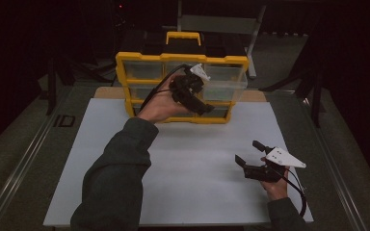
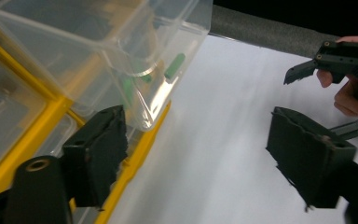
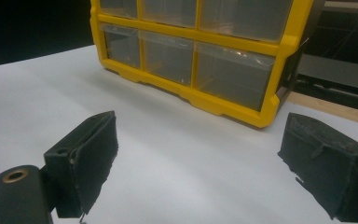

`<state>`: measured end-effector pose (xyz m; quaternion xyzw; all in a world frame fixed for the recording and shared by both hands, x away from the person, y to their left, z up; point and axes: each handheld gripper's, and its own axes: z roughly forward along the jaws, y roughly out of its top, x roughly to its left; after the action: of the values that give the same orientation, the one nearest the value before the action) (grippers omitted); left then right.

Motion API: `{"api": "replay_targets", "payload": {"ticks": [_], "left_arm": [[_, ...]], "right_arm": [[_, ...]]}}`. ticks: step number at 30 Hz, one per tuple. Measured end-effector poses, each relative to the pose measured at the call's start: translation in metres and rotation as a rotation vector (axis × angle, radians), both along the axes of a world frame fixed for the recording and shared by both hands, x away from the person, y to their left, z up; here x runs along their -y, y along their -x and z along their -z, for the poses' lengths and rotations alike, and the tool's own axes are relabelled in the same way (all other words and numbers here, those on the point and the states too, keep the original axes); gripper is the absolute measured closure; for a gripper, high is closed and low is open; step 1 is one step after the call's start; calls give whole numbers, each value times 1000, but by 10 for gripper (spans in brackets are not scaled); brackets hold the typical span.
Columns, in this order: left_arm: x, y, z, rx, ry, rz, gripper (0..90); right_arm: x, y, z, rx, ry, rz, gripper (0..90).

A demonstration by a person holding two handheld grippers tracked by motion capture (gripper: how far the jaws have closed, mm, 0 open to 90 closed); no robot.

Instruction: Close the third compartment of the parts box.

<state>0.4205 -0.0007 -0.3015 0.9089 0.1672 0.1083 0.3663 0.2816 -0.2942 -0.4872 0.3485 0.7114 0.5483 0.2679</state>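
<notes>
A: Quick status. Where's the left gripper [image 1: 211,109]?

B: Up at the yellow parts cabinet [image 1: 182,86], right-hand side, w/ a clear drawer [image 1: 225,83] sticking out of the middle row. Jaws spread wide, nothing between them. From the left gripper view one jaw sits just under the drawer's [image 2: 121,51] front corner, the other well out over the white board [image 2: 223,121].

A: Anything in the drawer?

B: Small green pieces [image 2: 174,66], a few, near the front wall. Can't tell what they are.

A: Right gripper [image 1: 249,155]?

B: Low over the white board [image 1: 188,159], near the person's side, well apart from the cabinet. Jaws also apart, empty. Its own view looks at the cabinet [image 3: 200,51] front, drawers there all look pushed in.

A: Risks?

B: My guess: drawer's out far, looks tilted. Pull more and it could leave its slot, drop, spill the green bits. Also clear plastic is slick, so a pinch on the thin lip may slip. Cabinet's light-looking and nothing braces it, so a tug could drag or tip it fwd.

A: Obstacles?

B: Board's bare btwn the two grippers. Left forearm [image 1: 120,163] crosses the middle, could block the right one reaching in. Dark frame and stands behind, not in the way.
</notes>
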Motion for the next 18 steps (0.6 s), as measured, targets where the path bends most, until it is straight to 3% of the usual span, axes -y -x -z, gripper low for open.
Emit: {"api": "replay_targets", "payload": {"ticks": [5, 13, 18], "left_arm": [[1, 2, 8, -10, -11, 5, 302], [2, 4, 16, -29, -11, 28, 564], [4, 1, 15, -20, 11, 9, 690]], "right_arm": [[-1, 0, 0, -2, 0, 2, 110], [-1, 0, 0, -5, 3, 1, 110], [-1, 0, 0, -3, 4, 1, 110]]}}
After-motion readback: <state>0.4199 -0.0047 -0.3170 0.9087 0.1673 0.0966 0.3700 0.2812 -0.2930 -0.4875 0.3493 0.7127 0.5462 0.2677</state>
